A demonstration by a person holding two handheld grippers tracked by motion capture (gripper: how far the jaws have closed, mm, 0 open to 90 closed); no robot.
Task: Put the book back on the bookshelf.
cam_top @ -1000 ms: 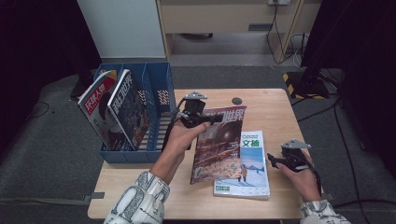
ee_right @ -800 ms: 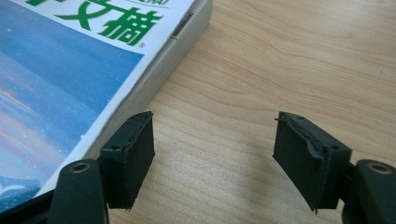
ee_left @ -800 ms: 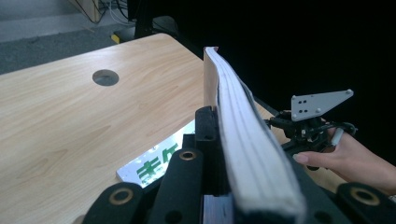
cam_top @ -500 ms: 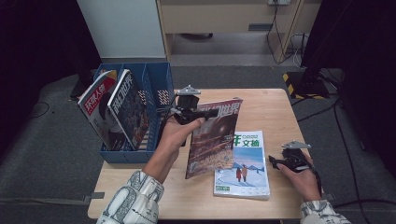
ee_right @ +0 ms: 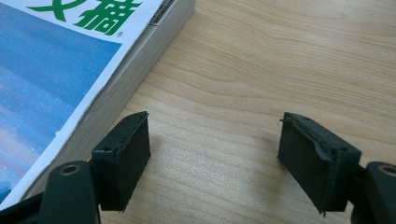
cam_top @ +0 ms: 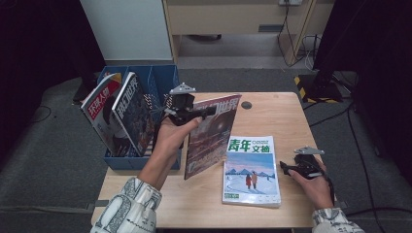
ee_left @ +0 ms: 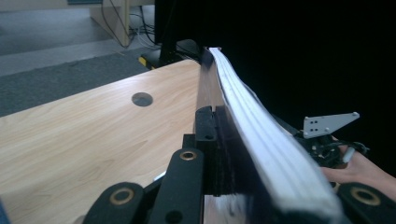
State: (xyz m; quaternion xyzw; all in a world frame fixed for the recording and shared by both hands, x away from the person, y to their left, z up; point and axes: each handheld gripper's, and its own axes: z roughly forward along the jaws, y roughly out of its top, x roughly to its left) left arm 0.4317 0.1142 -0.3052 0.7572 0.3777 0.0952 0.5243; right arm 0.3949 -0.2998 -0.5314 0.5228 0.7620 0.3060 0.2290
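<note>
A dark red magazine (cam_top: 211, 138) hangs almost upright above the table's left half, its lower corner near the wood. My left gripper (cam_top: 206, 112) is shut on its top edge. In the left gripper view the jaws (ee_left: 217, 116) pinch the magazine (ee_left: 252, 121) edge-on. A blue-covered magazine (cam_top: 251, 167) with green characters lies flat on the table. My right gripper (cam_top: 286, 169) rests just right of it, open. Its jaws have just been opening, and in the right gripper view my right gripper (ee_right: 215, 140) has bare wood between its jaws, beside the blue magazine's (ee_right: 56, 60) edge.
A blue divided bin (cam_top: 160, 80) stands at the table's left side, with two magazines (cam_top: 99, 109) (cam_top: 131, 111) leaning upright in it. The wooden table (cam_top: 277, 114) has a round cable hole (cam_top: 247, 105) at the back. Cables and dark stands are on the floor beyond.
My left gripper has lifted the dark red magazine off the blue one and carried it left toward the bin, tipping it more upright. The right hand has stayed put.
</note>
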